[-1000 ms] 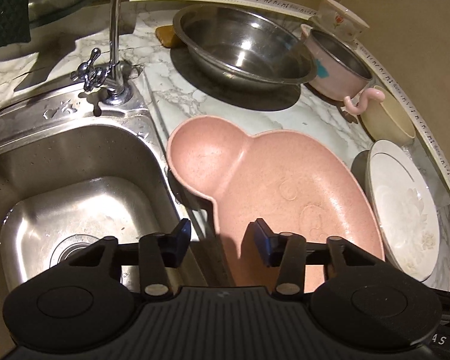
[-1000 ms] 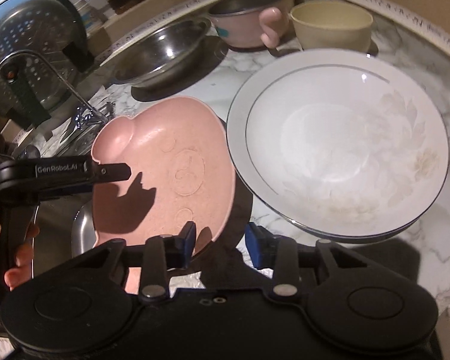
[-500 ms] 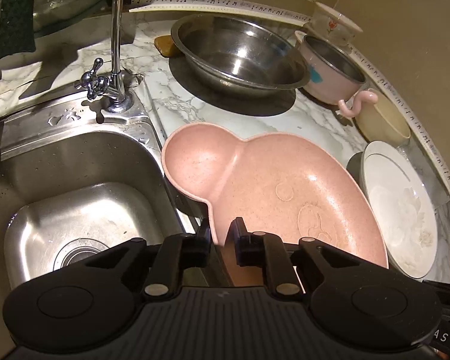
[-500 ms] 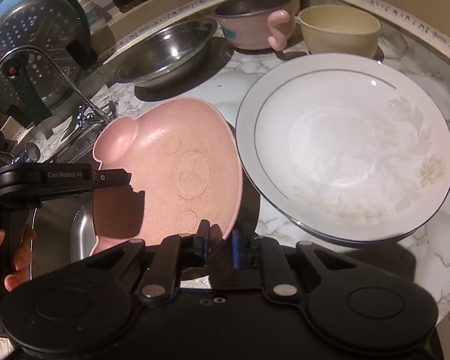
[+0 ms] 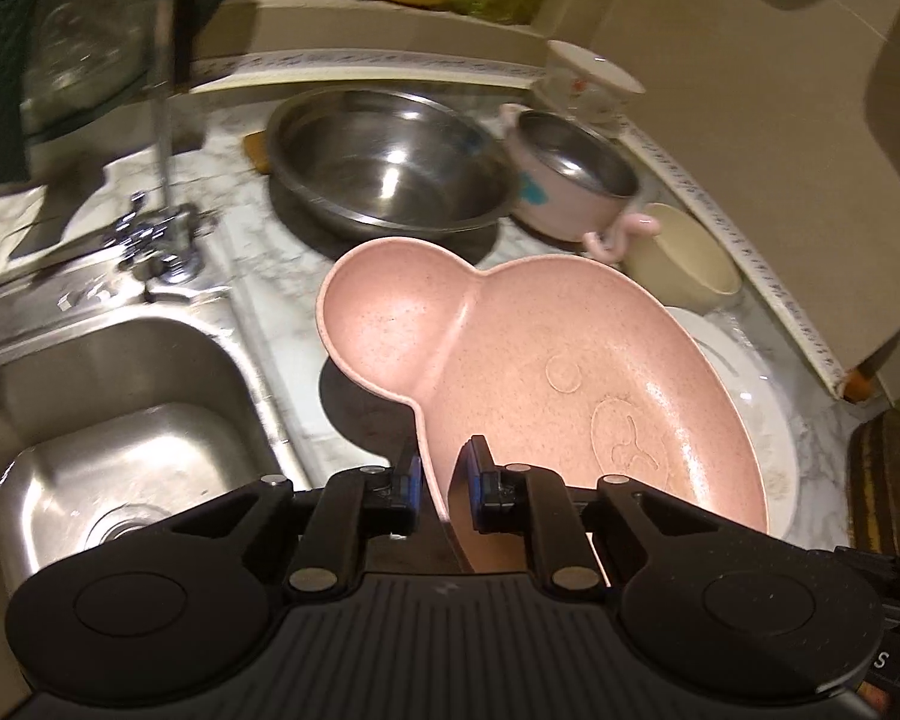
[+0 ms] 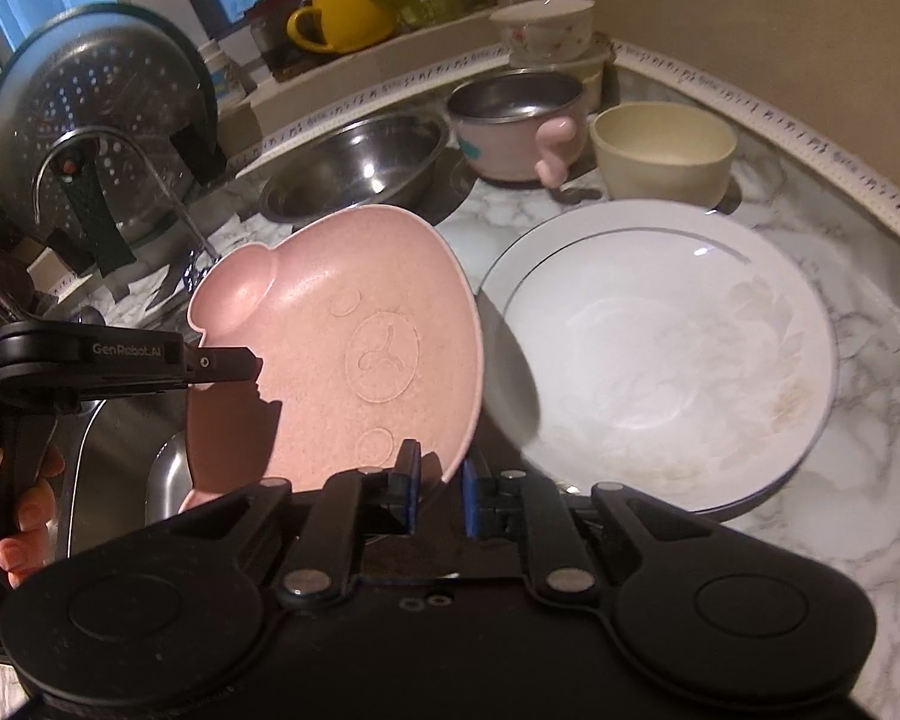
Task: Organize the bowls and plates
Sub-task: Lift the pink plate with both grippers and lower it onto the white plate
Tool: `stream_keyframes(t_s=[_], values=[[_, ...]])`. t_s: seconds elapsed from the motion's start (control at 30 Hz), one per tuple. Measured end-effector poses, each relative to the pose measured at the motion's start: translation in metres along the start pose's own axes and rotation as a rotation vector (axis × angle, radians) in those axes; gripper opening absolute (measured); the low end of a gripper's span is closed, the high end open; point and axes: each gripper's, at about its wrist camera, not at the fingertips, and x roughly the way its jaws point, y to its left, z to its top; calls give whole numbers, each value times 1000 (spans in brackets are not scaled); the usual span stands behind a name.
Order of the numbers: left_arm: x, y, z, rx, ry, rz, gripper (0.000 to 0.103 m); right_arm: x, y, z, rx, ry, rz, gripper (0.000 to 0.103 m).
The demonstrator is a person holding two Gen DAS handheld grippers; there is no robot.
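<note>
Left wrist view shows the pink plate (image 5: 546,372), speckled and bear-faced with a round ear compartment, lifted clear of the marble counter (image 5: 258,276) and tilted, its shadow beneath. The left gripper (image 5: 441,480) angles downward, clamped on the near rim; the right gripper (image 6: 438,483) grips another edge likewise. A second ago both sets of jaws stood apart around the rim and the plate lay flat. Beside it sit the white floral plate (image 6: 690,372), steel bowl (image 5: 390,162), pink-handled pot (image 5: 570,174), cream bowl (image 6: 660,156) and sink (image 5: 126,420).
</note>
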Motion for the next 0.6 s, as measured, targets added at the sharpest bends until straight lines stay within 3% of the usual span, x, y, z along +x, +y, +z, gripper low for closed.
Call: stream_keyframes(t_s=[0.37,0.6], values=[[33,-79,15,158,22,-72,14,-35,-57,8,58,-50,-75,15],[62,-116,23,226,48,-76,14,-39,-99,11,121,-43,-112,15]])
